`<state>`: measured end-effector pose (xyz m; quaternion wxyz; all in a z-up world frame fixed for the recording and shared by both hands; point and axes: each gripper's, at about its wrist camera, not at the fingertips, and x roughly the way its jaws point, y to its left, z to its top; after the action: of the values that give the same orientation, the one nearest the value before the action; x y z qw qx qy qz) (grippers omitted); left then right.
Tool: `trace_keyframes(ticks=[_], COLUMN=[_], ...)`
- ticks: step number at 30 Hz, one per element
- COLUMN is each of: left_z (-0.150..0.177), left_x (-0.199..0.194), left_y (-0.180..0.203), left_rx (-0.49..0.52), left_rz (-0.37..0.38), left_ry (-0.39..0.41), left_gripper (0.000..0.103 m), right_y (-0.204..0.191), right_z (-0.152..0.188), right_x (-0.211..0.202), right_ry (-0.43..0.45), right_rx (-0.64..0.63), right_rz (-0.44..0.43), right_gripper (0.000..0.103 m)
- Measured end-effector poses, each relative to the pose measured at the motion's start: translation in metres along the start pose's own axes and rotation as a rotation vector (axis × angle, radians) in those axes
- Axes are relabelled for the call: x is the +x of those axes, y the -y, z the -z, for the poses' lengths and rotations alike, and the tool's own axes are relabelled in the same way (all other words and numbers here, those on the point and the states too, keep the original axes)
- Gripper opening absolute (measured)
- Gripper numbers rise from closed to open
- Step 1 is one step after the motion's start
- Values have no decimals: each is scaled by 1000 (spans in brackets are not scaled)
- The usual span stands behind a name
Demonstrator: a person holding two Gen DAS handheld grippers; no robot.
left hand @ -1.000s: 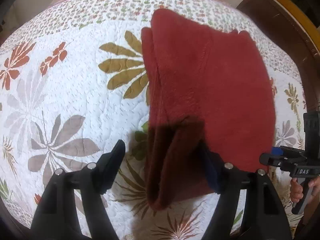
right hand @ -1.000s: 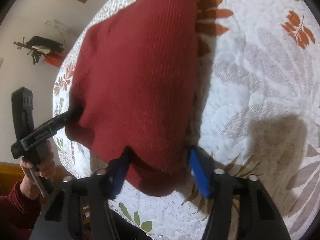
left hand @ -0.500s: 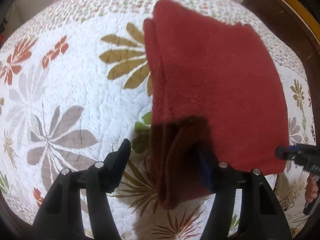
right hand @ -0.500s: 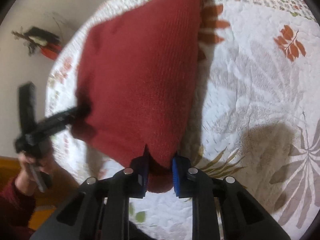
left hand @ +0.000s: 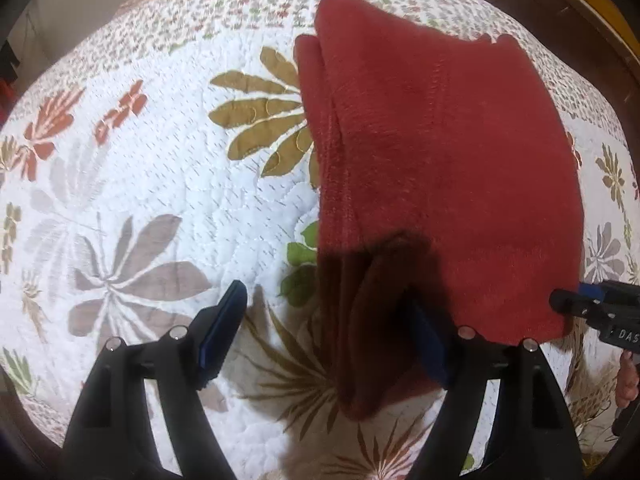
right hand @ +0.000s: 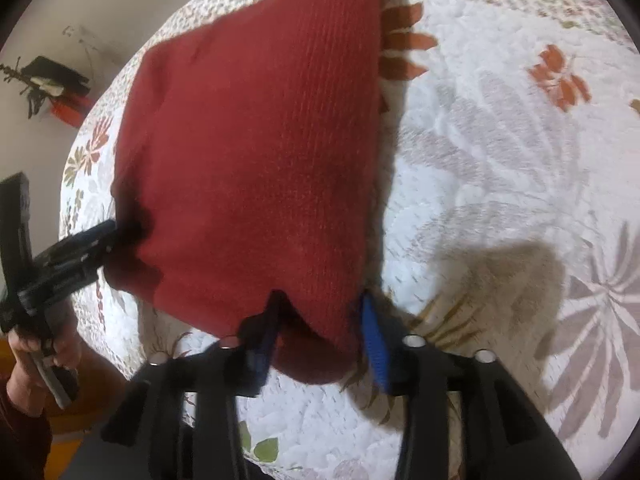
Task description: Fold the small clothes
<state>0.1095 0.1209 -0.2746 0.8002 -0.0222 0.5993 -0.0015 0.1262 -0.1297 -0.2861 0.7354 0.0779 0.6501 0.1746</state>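
On the floral quilt (left hand: 160,168), the red garment (left hand: 440,152) is lying folded. We are spreading our right gripper (right hand: 320,340), clamped on its near corner half a second ago; our left gripper (left hand: 324,328) is gaping too, seemingly released.

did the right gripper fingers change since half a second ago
Yes. The right gripper has opened: its blue-padded fingers, earlier pinched on the near corner of the red knitted cloth, now stand apart either side of it above the floral quilt.
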Motion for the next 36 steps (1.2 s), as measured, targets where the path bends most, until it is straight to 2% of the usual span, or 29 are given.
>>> trace_keyframes(ticks=[2, 3, 4, 7, 14, 25, 36], left_z=[2, 3, 5, 8, 11, 25, 34], left_x=[-6, -9, -14, -29, -56, -98, -137], left_y=[0, -1, -3, -3, 6, 25, 26], left_rx=[-1, -8, -18, -30, -19, -26, -14], left_rz=[-12, -17, -26, -50, -118, -159, -192], left_ry=[-11, -17, -19, -18, -5, 17, 55], left_gripper=[84, 85, 87, 90, 90, 91, 91], right_y=[-2, -2, -1, -1, -12, -36, -57], right_z=[1, 2, 3, 10, 13, 26, 39], right_x=[-10, -16, -20, -37, -64, -96, -128], right_ry=[22, 38, 49, 71, 113, 125, 154], right_rx=[-2, -2, -6, -24, -34, -5, -1], right_rz=[35, 59, 76, 116, 165, 185, 201], right_gripper=[54, 63, 69, 76, 88, 91, 91])
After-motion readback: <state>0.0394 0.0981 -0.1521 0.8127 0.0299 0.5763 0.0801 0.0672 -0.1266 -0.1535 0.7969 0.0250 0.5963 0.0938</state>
